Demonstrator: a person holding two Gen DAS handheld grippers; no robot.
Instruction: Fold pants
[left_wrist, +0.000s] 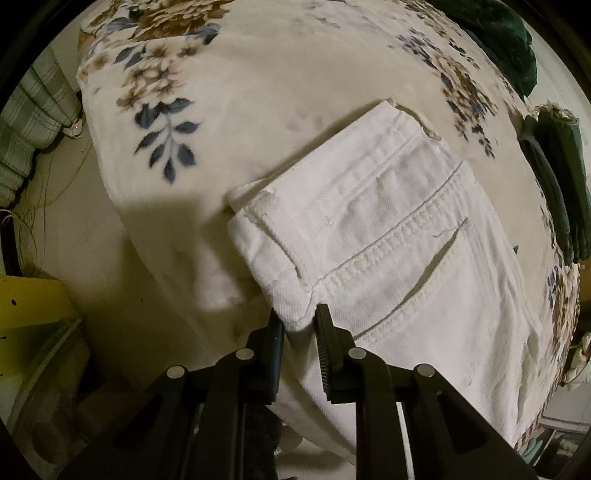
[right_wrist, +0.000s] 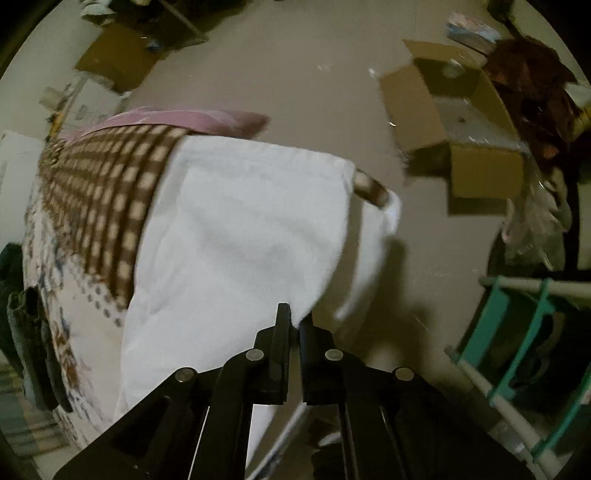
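Note:
White pants (left_wrist: 399, 236) lie on a floral blanket (left_wrist: 258, 92), waistband and back pocket toward me. My left gripper (left_wrist: 300, 320) is shut on the near corner of the waistband. In the right wrist view the same white pants (right_wrist: 240, 236) hang over the bed's edge, and my right gripper (right_wrist: 295, 320) is shut on their lower edge. The leg part drapes over a brown checked cloth (right_wrist: 110, 192).
Dark green folded clothes (left_wrist: 554, 184) lie at the blanket's right edge, more dark cloth (left_wrist: 506, 40) at the far right. A yellow box (left_wrist: 33, 299) stands on the left. On the floor are open cardboard boxes (right_wrist: 465, 129) and a teal rack (right_wrist: 517, 350).

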